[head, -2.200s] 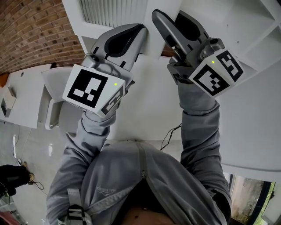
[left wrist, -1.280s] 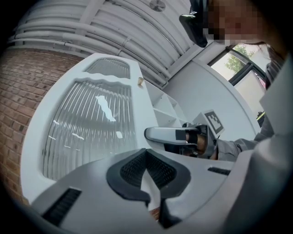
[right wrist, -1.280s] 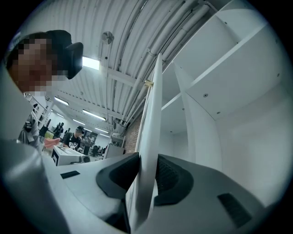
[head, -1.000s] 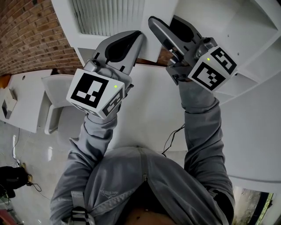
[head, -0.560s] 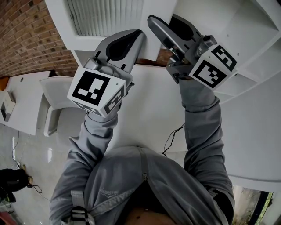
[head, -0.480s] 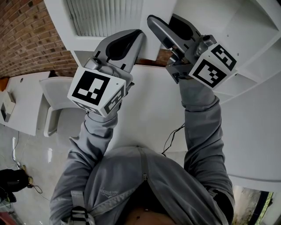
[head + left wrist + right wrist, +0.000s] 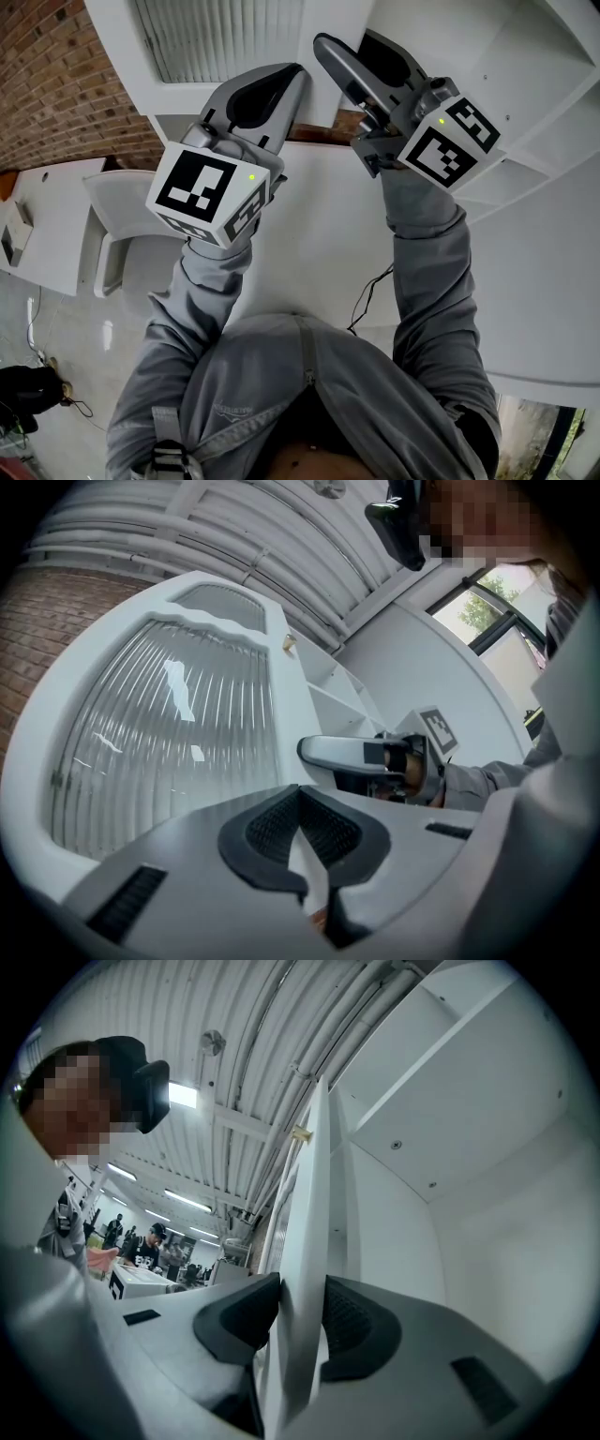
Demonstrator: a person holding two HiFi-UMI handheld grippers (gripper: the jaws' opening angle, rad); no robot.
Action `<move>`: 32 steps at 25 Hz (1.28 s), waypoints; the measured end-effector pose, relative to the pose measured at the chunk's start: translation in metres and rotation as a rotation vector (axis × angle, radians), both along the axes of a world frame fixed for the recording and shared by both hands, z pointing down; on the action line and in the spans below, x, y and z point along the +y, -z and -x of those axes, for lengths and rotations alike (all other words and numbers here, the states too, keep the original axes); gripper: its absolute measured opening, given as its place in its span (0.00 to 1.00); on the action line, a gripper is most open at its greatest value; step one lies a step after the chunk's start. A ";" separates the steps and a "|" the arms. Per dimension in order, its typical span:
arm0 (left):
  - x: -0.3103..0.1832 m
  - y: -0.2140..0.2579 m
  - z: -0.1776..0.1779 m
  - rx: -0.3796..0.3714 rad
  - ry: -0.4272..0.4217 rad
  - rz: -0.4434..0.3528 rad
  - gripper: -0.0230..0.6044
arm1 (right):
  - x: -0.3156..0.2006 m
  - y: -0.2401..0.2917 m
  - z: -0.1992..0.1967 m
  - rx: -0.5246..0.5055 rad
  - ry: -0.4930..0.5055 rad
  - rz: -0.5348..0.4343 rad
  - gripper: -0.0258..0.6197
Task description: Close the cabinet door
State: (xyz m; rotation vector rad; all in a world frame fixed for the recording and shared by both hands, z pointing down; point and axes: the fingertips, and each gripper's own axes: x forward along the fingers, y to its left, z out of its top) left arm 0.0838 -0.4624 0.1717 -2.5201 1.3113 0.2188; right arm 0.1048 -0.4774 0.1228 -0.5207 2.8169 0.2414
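Note:
The white cabinet door (image 7: 225,37), with a ribbed glass pane, hangs open above me and fills the left gripper view (image 7: 169,733). My right gripper (image 7: 352,42) straddles the door's free edge (image 7: 314,1204). Its jaws (image 7: 302,1312) are opening, the edge stands between the pads, and a thin gap shows on each side. My left gripper (image 7: 298,73) is shut with nothing in it (image 7: 300,794), its tip against the door's lower frame. One finger of the right gripper (image 7: 328,752) shows past the door edge.
The cabinet's white inside (image 7: 469,1147) and its shelves (image 7: 525,56) lie right of the door. A brick wall (image 7: 47,84) stands at the left. Below it are a white chair (image 7: 112,234) and a table (image 7: 42,216). A thin cable (image 7: 370,291) hangs below.
Both grippers have crept a little with the door's edge, and the ribbed pane has slid slightly toward the head view's upper left. The right gripper stays astride the edge.

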 end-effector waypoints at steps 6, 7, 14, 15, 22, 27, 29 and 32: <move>-0.004 0.001 -0.002 0.007 -0.005 -0.008 0.05 | -0.004 0.000 -0.006 -0.018 -0.055 -0.014 0.29; -0.004 0.001 -0.002 0.006 -0.008 -0.010 0.05 | -0.005 0.000 -0.006 -0.020 -0.056 -0.012 0.29; -0.005 0.003 -0.004 -0.001 -0.018 -0.013 0.05 | -0.005 0.002 -0.008 -0.033 -0.113 -0.005 0.29; -0.005 0.003 -0.005 0.000 -0.019 -0.012 0.05 | -0.005 0.002 -0.010 -0.037 -0.124 -0.006 0.29; -0.003 0.003 -0.007 0.002 -0.026 -0.013 0.05 | -0.001 0.000 -0.018 -0.040 -0.211 -0.034 0.30; -0.007 0.004 -0.007 0.012 -0.016 -0.013 0.05 | -0.005 -0.007 -0.026 -0.026 -0.287 -0.060 0.30; -0.009 0.004 -0.006 0.017 -0.010 -0.013 0.04 | -0.007 -0.008 -0.028 -0.024 -0.290 -0.055 0.30; -0.012 0.005 -0.007 0.023 -0.007 -0.015 0.05 | -0.010 -0.009 -0.031 -0.026 -0.301 -0.053 0.30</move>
